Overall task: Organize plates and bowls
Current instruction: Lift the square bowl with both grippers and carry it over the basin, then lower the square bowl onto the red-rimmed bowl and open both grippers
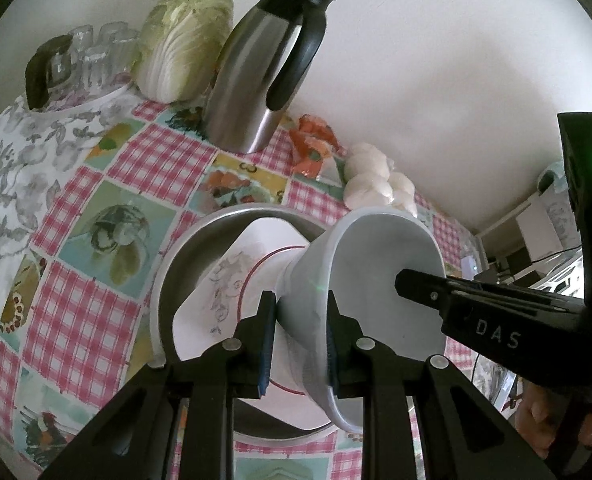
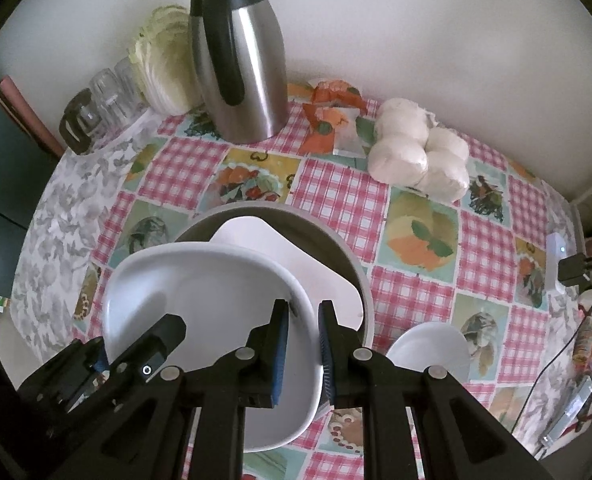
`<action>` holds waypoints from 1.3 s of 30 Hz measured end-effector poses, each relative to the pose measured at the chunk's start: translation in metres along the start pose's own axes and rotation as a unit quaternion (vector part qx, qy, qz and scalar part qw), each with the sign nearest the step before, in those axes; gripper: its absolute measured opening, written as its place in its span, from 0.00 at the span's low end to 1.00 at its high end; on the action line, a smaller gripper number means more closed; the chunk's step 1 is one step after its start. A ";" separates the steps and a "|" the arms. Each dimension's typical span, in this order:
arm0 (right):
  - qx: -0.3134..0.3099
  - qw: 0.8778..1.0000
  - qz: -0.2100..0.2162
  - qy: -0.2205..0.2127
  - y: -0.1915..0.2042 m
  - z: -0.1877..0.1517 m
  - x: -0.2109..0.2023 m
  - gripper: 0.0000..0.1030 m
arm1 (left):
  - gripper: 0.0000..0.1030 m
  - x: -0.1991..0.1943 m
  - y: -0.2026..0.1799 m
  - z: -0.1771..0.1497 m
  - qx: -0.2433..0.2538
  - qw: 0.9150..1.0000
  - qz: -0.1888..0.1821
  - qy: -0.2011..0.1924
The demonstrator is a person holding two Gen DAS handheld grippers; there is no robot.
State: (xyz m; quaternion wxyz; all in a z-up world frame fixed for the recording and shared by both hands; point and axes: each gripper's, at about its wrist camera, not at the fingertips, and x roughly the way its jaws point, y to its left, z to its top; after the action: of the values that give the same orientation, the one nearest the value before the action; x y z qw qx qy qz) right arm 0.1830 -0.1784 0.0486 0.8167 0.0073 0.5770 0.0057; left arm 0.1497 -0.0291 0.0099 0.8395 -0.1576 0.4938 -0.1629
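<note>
A white bowl (image 1: 379, 276) (image 2: 204, 300) is held between both grippers above a white plate with a red ring (image 1: 232, 280) (image 2: 264, 244). The plate lies inside a large grey metal dish (image 1: 176, 264) (image 2: 359, 280). My left gripper (image 1: 301, 336) is shut on the bowl's left rim. My right gripper (image 2: 301, 344) is shut on the bowl's right rim. Another white bowl (image 2: 427, 348) sits on the tablecloth to the right of the grey dish.
At the back of the table stand a steel thermos jug (image 1: 256, 80) (image 2: 240, 64), a cabbage (image 1: 184, 44) (image 2: 164, 60), glasses (image 1: 96, 56) (image 2: 108, 96), a bag of white buns (image 1: 375, 180) (image 2: 419, 152) and an orange packet (image 2: 331, 116). Cables and devices (image 2: 571, 272) lie at the right edge.
</note>
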 end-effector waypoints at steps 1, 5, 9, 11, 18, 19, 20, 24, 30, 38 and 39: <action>0.001 1.000 0.000 0.002 0.000 0.000 0.003 0.16 | 0.22 0.002 0.001 0.000 -0.001 1.000 0.003 0.003; 0.004 1.000 0.002 0.012 0.002 -0.001 0.014 0.17 | 0.22 0.008 0.005 0.000 -0.003 1.000 0.012 0.010; 0.004 1.000 0.000 0.017 0.004 -0.001 0.022 0.17 | 0.22 0.013 0.007 0.000 -0.004 1.000 0.016 0.020; 0.003 1.000 -0.001 0.019 0.005 -0.001 0.024 0.17 | 0.22 0.015 0.008 0.000 -0.003 1.000 0.019 0.023; 0.004 1.000 -0.006 0.024 0.005 -0.001 0.032 0.17 | 0.22 0.019 0.009 0.001 0.001 0.999 0.020 0.029; 0.005 1.000 -0.006 0.024 0.004 -0.001 0.032 0.17 | 0.22 0.018 0.008 0.001 0.002 0.999 0.021 0.029; 0.006 1.000 -0.006 0.024 0.004 -0.001 0.032 0.17 | 0.22 0.018 0.008 0.001 0.002 0.999 0.022 0.028; 0.007 1.000 -0.007 0.022 0.003 0.000 0.032 0.17 | 0.22 0.016 0.010 0.002 0.002 0.999 0.020 0.027; 0.006 1.000 -0.006 0.021 0.003 -0.001 0.030 0.17 | 0.25 0.009 0.010 0.004 0.002 1.000 0.014 0.017; 0.020 1.000 0.002 0.006 -0.001 -0.007 0.015 0.17 | 0.39 -0.005 0.016 0.003 -0.002 1.000 0.013 0.004; 0.022 1.000 0.004 -0.002 -0.002 -0.009 0.010 0.17 | 0.43 -0.007 0.018 0.002 -0.003 1.000 0.015 0.002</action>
State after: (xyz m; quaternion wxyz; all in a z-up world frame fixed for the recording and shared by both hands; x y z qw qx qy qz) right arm 0.1777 -0.1801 0.0356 0.8173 0.0275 0.5756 -0.0037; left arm 0.1499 -0.0100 0.0090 0.8402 -0.1528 0.4984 -0.1491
